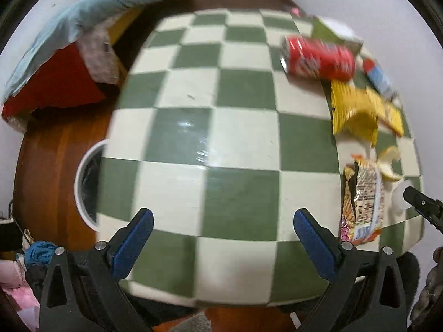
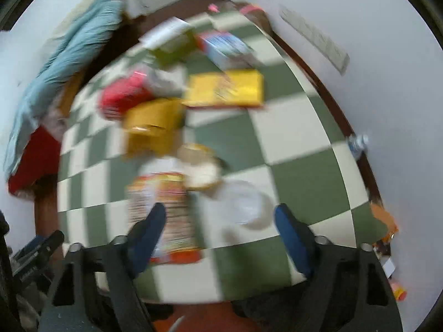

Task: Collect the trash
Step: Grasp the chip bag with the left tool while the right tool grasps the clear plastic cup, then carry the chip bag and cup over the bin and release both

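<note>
1. Table (image 1: 193,88), checkered green and white, fills both views; trash lies along its right side in my left view.
2. Bin (image 1: 85,182), white-rimmed, sits on the wood floor at the table's left edge, partly hidden under it.
3. Left tongs (image 1: 221,232) hang spread wide over bare checks, nothing between the blue pads.
4. Right tongs (image 2: 218,229) are released too, pads apart; a blurred snack bag (image 2: 163,210) lies under the left pad and a clear lid (image 2: 246,207) between them, neither gripped.
5. Yellow wrapper (image 1: 357,110) lies mid-right, touching the can.
6. Red can (image 1: 318,58) lies on its side, near a green box (image 1: 332,31).
7. Banana peel (image 1: 390,166) lies just beside the snack bag.
8. Small bottle (image 1: 378,78) lies at the table's right edge.
</note>
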